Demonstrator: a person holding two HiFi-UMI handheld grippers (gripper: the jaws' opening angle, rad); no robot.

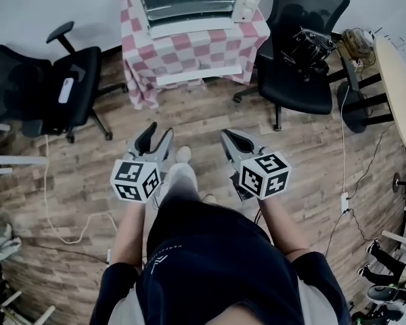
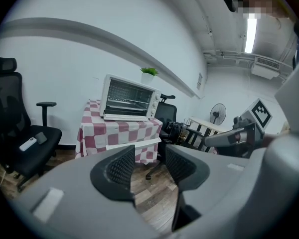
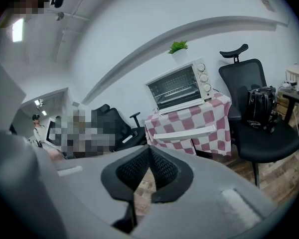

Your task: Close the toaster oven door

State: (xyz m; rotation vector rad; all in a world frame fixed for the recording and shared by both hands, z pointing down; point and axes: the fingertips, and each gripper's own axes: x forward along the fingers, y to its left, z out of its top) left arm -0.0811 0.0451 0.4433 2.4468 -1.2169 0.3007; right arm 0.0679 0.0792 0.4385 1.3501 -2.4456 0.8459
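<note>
Left tongs (image 1: 158,133) stand with jaws apart, nothing between them; right tongs (image 1: 228,135) have jaws meeting at the tips, empty; oven (image 1: 189,3) sits well ahead of both, on a checked table (image 1: 189,53).

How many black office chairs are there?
2: the left chair beside the checkered table, with a remote on its seat; the right chair, carrying a black bag. Others may be hidden.

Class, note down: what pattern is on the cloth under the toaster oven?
The tablecloth is red-and-white checked, clearest in the left gripper view.
</note>
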